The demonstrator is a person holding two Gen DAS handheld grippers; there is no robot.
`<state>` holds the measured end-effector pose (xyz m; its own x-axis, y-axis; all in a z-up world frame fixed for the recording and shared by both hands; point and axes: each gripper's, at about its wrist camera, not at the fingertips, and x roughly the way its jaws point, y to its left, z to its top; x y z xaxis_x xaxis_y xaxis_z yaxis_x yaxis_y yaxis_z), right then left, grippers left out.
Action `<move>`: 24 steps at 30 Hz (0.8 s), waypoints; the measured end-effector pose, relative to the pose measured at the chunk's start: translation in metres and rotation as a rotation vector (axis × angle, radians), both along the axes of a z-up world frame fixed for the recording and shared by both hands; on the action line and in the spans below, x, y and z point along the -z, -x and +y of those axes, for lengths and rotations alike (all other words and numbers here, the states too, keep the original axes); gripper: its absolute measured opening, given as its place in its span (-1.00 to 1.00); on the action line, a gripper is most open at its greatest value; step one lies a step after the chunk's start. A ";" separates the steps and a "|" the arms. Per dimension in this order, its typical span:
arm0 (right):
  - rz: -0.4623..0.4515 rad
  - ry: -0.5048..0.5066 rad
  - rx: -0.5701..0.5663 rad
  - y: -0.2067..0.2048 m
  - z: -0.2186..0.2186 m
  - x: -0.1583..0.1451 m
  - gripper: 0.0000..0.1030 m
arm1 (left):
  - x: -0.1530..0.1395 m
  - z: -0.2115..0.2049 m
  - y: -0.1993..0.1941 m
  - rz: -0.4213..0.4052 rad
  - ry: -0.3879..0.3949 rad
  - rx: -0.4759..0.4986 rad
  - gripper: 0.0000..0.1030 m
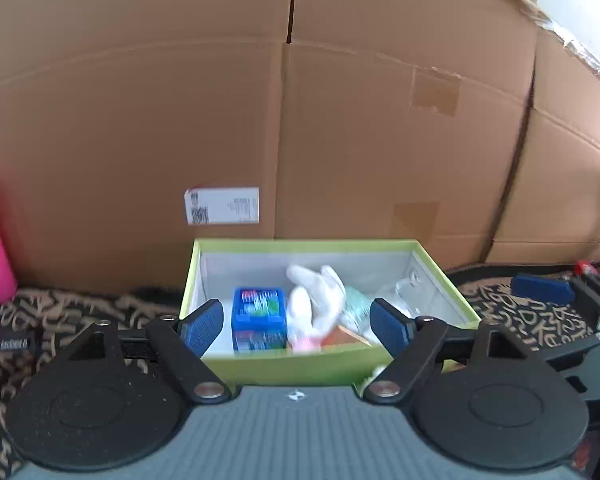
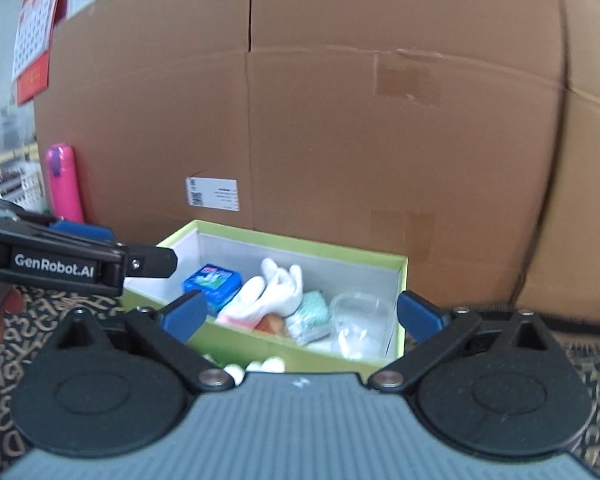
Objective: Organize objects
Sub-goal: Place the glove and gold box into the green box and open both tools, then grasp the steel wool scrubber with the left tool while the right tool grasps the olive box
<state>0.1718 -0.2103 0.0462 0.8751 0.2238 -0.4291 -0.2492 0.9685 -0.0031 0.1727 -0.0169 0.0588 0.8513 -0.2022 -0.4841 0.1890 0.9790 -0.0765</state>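
Left wrist view: left gripper [image 1: 296, 330] and right gripper [image 2: 300, 320] are hanging wide open, empty; white glove [image 1: 320, 300] at 12 o'clock in green box [image 1: 300, 368] is risking snagging.

Both views are lit evenly by soft, daylight-looking light, with the brightest, nearly washed-out patches seen at the top right corner of the left wrist view and the upper left of the right wrist view. Heavy fisheye bending is noticed everywhere, so the cardboard boxes [image 1: 284, 120] are bowed into a dome and the corners are cut off dark. Motion blur is smeared over most of it, worst on the stuff inside the green box [image 2: 292, 350], and only faint shadows are cast.
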 end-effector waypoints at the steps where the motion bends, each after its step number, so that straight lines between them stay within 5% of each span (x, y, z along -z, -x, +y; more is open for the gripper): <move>1: 0.003 -0.003 0.007 0.009 0.000 0.000 1.00 | 0.000 0.000 0.007 0.002 -0.002 0.000 0.62; 15: -0.001 -0.066 0.027 0.104 -0.002 0.034 1.00 | 0.041 0.026 0.076 0.059 0.096 -0.024 0.62; 20: 0.071 -0.064 0.011 0.118 0.009 0.065 1.00 | 0.059 0.024 0.088 0.095 0.097 0.013 0.62; 24: 0.170 -0.049 -0.054 0.115 0.031 0.090 0.78 | 0.066 0.026 0.095 0.108 0.087 0.032 0.62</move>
<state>0.0569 -0.1791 -0.0442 0.7770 0.2925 -0.5574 -0.2936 0.9517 0.0901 0.0775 0.0086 -0.0075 0.7877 -0.2735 -0.5520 0.2061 0.9614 -0.1822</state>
